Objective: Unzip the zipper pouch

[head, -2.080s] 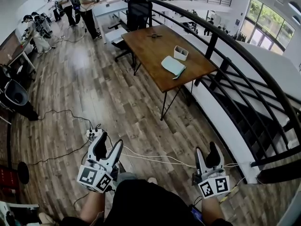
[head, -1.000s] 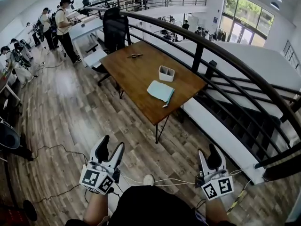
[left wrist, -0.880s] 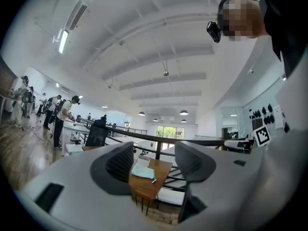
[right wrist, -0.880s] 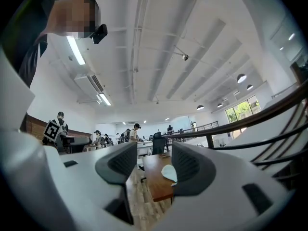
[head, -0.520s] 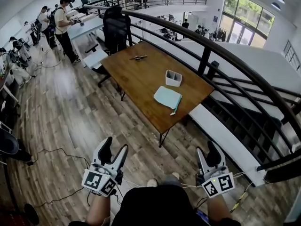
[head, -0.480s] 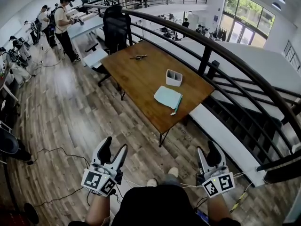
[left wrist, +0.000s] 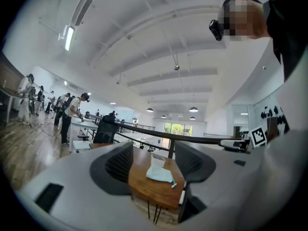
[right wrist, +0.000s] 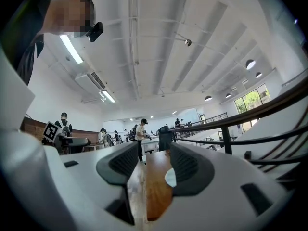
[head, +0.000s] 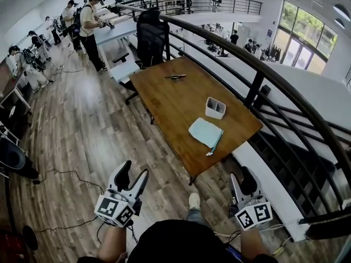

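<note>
A light teal zipper pouch [head: 205, 132] lies flat near the close end of the wooden table [head: 175, 100], its zipper edge and pull toward the table's right corner. Both grippers hang in the air over the floor, well short of the table. My left gripper [head: 133, 171] is open with nothing between its fingers. My right gripper [head: 241, 178] is also open and empty. In the left gripper view the pouch [left wrist: 160, 174] shows far off between the jaws. In the right gripper view only a sliver of the pouch [right wrist: 169, 177] shows past the right finger.
A white container [head: 215, 108] stands just behind the pouch, and a small dark object [head: 174, 76] lies at the table's far end. A black chair [head: 152, 34] is behind the table. A dark railing [head: 274, 92] runs along the right. People [head: 93, 29] stand back left. Cables [head: 60, 174] cross the floor.
The table and pouch have drawn nearer and slid to the right in the head view as the person walks. Both grippers have travelled forward with them, still open.
</note>
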The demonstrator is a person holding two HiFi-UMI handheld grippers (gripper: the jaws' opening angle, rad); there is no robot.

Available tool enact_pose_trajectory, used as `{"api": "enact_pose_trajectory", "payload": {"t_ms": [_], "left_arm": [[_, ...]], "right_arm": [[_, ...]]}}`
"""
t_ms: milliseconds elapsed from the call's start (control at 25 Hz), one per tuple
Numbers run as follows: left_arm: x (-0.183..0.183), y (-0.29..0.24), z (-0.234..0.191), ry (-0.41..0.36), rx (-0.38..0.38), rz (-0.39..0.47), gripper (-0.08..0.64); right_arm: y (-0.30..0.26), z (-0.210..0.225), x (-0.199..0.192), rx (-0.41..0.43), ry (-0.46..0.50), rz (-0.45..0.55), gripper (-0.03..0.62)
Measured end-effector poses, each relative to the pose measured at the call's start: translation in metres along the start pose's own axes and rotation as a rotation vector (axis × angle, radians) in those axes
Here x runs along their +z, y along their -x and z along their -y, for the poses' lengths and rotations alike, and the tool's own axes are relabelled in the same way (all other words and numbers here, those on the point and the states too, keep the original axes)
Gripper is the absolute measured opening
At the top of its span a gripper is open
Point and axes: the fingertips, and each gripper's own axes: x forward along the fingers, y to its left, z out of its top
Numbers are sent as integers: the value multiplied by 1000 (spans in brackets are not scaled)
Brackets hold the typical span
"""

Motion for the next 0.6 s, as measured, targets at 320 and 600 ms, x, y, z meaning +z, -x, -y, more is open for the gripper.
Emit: {"api": "enact_pose_trajectory", "payload": {"t_ms": [320,600], "left_arm": [[11,-75,3,-25,-3,-20,268],[-13,-147,9,-42,-36,-59,267]], "right_arm": [[-75,55,7,68,-30,-7,198],[-117,107,-6,90,-51,-15,190]]}}
